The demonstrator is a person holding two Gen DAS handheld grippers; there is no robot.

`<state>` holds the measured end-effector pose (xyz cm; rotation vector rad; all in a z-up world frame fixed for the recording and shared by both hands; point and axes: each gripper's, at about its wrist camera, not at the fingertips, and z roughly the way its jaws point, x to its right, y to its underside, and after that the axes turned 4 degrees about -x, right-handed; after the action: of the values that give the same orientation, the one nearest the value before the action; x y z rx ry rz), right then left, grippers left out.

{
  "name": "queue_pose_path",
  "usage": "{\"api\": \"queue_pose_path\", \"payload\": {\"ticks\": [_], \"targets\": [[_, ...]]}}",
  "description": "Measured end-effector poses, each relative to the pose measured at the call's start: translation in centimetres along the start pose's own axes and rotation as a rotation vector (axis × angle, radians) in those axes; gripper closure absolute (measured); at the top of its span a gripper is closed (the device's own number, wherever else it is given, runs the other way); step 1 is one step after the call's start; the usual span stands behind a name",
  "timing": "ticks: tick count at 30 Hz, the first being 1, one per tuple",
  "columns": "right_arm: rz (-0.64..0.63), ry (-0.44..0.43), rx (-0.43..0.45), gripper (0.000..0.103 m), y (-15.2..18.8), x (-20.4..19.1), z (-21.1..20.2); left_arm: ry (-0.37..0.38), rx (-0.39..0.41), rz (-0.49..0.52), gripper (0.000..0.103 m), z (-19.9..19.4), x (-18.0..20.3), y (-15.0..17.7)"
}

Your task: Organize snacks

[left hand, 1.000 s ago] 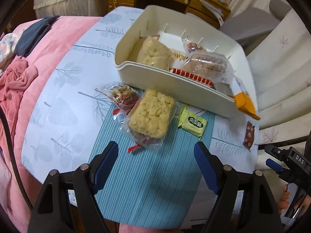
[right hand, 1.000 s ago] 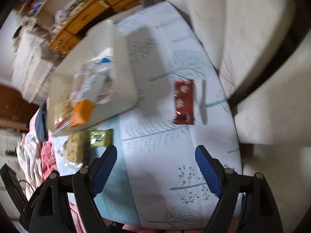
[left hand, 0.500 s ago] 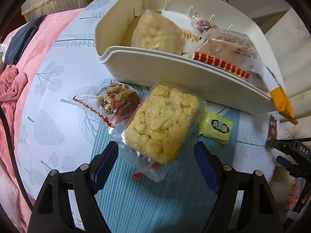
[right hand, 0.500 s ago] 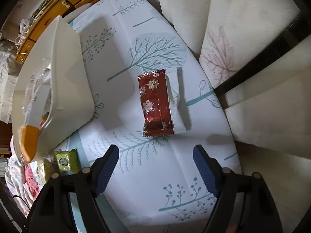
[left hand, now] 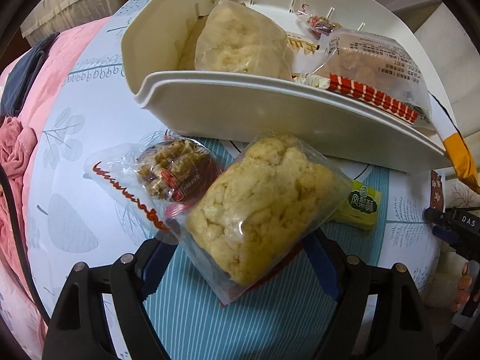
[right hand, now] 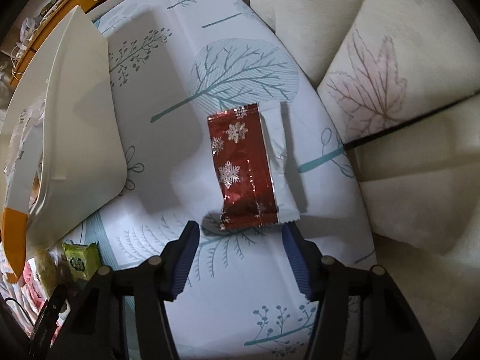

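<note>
Pointing downward, the left gripper (left hand: 240, 258) holds its fingers wide apart on either side of the near end of a clear bag of yellow puffed snack (left hand: 264, 210); whether the pads touch it cannot be told. This bag lies on the bench (left hand: 75, 138) between a red-printed snack pack (left hand: 168, 177) and a green packet (left hand: 360, 207), just in front of the white bin (left hand: 270, 111). The right gripper (right hand: 240, 255) is closing its fingers just short of a red snowflake wrapper (right hand: 243, 171), which lies flat on the bench, not yet between them.
</note>
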<state>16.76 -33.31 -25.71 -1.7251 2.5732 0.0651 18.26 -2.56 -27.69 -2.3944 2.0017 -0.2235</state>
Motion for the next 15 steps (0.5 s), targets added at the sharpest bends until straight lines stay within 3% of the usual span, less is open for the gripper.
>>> {"api": "queue_pose_path", "payload": {"ticks": [9,12,15], "targets": [[-0.033,0.074,0.004,0.060,-0.9,-1.7,0.3,-0.011,-0.010,0.021,0.025,1.1,-0.1,-1.1],[-0.053,0.082,0.012,0.072,-0.4,-2.4,0.5,-0.044,0.000,0.032,0.036,1.2,-0.2,-1.2],[-0.084,0.082,0.013,0.083,0.2,-2.0,0.3,-0.040,-0.002,0.016,0.037,1.1,-0.3,-1.1]]}}
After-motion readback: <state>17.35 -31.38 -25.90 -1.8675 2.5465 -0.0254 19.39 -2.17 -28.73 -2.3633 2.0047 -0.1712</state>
